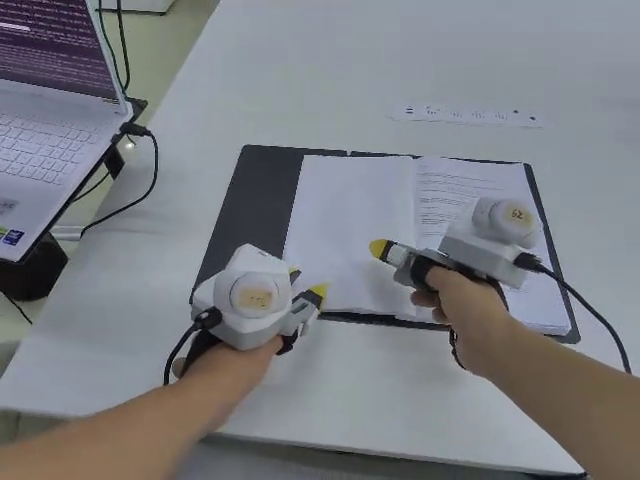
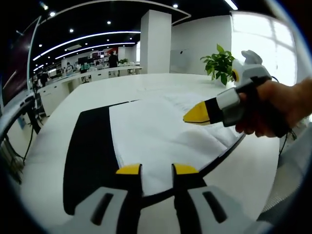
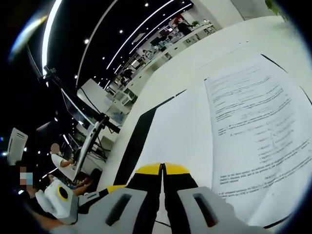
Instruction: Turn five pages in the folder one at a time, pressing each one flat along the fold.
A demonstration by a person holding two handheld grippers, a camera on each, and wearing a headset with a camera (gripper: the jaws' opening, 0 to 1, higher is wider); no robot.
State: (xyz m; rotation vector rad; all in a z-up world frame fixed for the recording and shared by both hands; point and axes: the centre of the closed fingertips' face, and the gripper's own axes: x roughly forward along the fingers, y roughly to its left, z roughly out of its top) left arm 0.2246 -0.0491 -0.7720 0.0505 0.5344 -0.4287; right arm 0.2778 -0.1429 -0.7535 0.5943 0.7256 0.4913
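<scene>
Pressing seems in hand: right gripper (image 1: 380,249), fingers together, beside the fold (image 1: 414,210) of the open black folder (image 1: 255,190) on the white counter (image 1: 350,60), left gripper (image 2: 157,169), fingers apart, at its 7 o'clock; next, stroke toward 12 o'clock.

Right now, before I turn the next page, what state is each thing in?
Folder: open, lying flat.
Left-hand page: blank side up, lying flat.
Right-hand page: printed side up, flat.
Laptop: lid open, screen lit.
Left gripper: jaws open a little, empty.
Right gripper: jaws shut, empty, tips over the left-hand page.
</scene>
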